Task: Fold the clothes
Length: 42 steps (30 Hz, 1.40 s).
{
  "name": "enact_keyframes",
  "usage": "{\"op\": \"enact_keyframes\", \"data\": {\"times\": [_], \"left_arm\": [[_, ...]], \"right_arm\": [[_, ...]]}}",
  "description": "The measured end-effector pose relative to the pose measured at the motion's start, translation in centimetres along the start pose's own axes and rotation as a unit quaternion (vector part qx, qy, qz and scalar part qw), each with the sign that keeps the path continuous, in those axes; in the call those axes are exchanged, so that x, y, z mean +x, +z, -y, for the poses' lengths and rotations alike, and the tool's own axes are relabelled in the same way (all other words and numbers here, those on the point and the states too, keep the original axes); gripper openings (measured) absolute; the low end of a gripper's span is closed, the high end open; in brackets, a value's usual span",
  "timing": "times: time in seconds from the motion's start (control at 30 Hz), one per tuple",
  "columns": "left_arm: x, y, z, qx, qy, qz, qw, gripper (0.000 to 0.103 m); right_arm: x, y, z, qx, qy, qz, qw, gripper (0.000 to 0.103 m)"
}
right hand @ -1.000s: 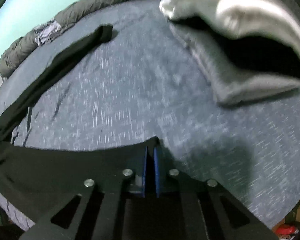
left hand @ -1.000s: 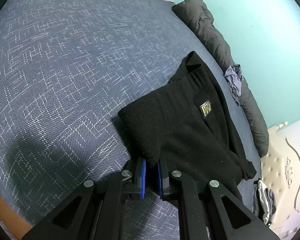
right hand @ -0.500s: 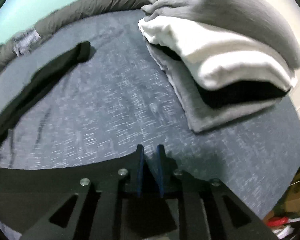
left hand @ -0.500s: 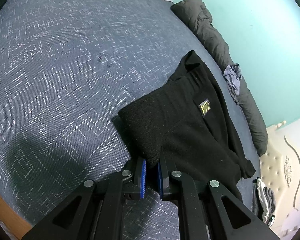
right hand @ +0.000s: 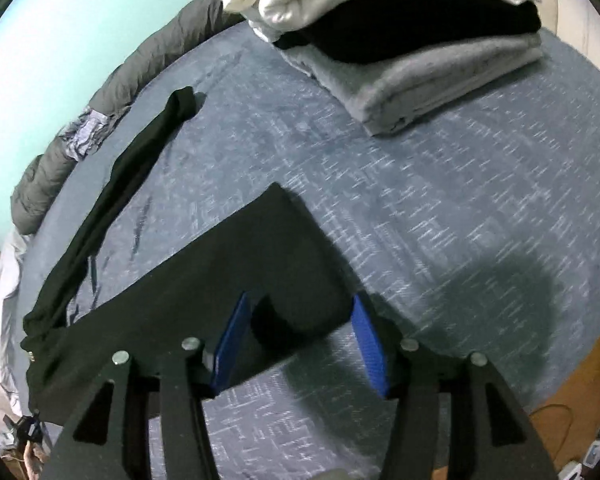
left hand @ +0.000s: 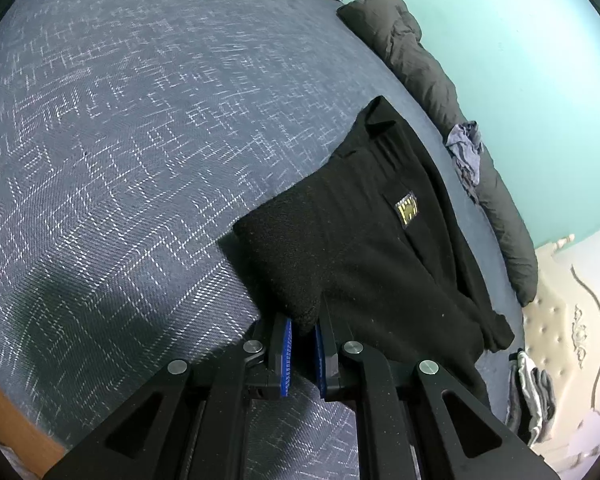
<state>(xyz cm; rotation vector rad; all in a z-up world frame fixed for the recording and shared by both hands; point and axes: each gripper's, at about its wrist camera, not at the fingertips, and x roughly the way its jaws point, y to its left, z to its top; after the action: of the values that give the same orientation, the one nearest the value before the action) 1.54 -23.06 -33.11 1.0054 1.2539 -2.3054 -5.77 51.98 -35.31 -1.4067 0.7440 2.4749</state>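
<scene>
Black trousers (left hand: 364, 248) with a small gold label (left hand: 407, 209) lie folded over on the blue patterned bedspread (left hand: 120, 128). My left gripper (left hand: 302, 354) is shut on the near folded corner of the trousers. In the right wrist view the same black trousers (right hand: 220, 276) spread to the left, with one long leg (right hand: 112, 196) stretching away. My right gripper (right hand: 300, 344) stands open, its blue pads (right hand: 370, 344) wide apart on either side of the trousers' near edge, which rests on the bed.
A stack of folded clothes (right hand: 412, 32), white, black and grey, sits at the far right of the bed. A dark grey duvet (left hand: 452, 100) lies rolled along the turquoise wall. A cream headboard (left hand: 568, 320) and a wooden bed edge (left hand: 8, 428) border the bed.
My right gripper has opened and let go of the trousers' corner, which now lies on the bed. The right view swung towards the clothes stack. My left gripper stays shut and still.
</scene>
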Motion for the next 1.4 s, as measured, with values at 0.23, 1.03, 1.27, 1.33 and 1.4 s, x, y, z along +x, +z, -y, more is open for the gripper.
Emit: {"op": "enact_keyframes", "data": {"times": [0.23, 1.03, 1.27, 1.33, 1.4], "left_arm": [[-2.4, 0.8, 1.5, 0.020, -0.011, -0.003, 0.9997, 0.008], [-7.8, 0.0, 0.2, 0.015, 0.052, 0.004, 0.9985, 0.040], [-4.9, 4.2, 4.8, 0.091, 0.052, -0.012, 0.9945, 0.043], [-3.3, 5.3, 6.3, 0.110, 0.048, -0.022, 0.9926, 0.044], [-1.6, 6.6, 7.8, 0.127, 0.052, -0.031, 0.9901, 0.044]], "right_arm": [[-0.7, 1.1, -0.6, -0.016, -0.004, 0.005, 1.000, 0.010], [-5.1, 1.1, -2.4, -0.134, -0.059, 0.048, 0.988, 0.046], [-4.5, 2.5, -12.4, -0.151, 0.055, 0.061, 0.985, 0.051], [-3.1, 2.7, -15.9, -0.151, 0.086, 0.054, 0.983, 0.051], [-1.3, 2.7, -19.7, -0.148, 0.116, 0.047, 0.981, 0.051]]}}
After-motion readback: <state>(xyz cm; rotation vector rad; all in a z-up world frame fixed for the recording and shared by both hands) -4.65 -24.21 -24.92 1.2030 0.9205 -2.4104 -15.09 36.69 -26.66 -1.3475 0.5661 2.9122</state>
